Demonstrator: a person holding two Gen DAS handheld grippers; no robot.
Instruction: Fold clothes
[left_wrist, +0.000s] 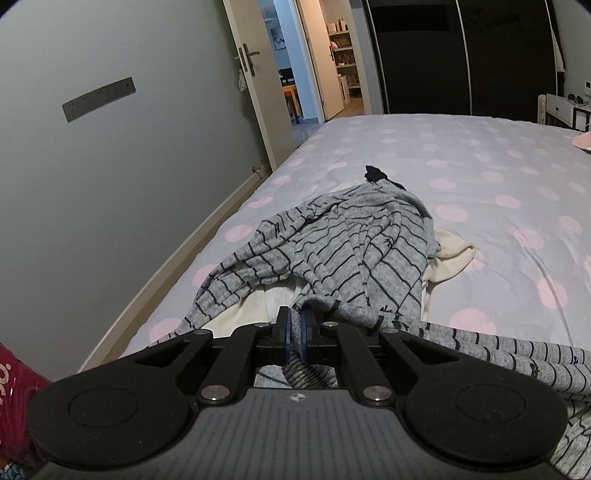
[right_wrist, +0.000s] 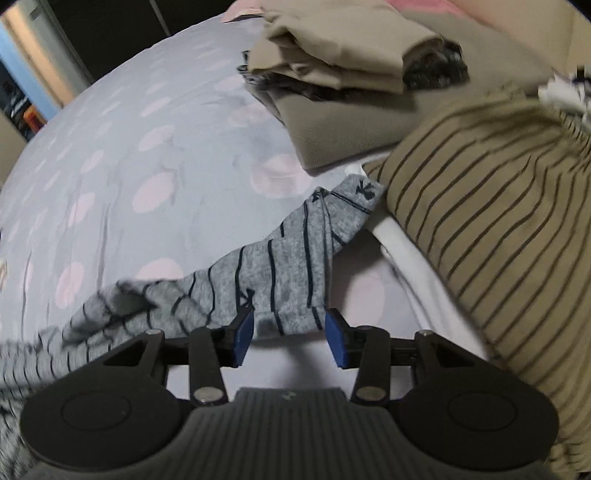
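Your left gripper (left_wrist: 295, 334) is clamped tight on a fold of the grey striped top (left_wrist: 343, 243), which lies heaped on the spotted bedsheet (left_wrist: 480, 177) over a cream garment (left_wrist: 452, 253). Your right gripper (right_wrist: 290, 334) stands with its jaws apart around the hem of the top's sleeve (right_wrist: 280, 266), the blue pads (right_wrist: 243, 332) not pressing the cloth. That sleeve trails toward the tan striped garment (right_wrist: 491, 206) and the folded beige pile (right_wrist: 343, 48) beyond. The right view is smeared, so I can't say for certain how much cloth sits between the pads. If you close now on the hem's very edge it may slip free, and lifting with the left alone could drag the cream garment up too.
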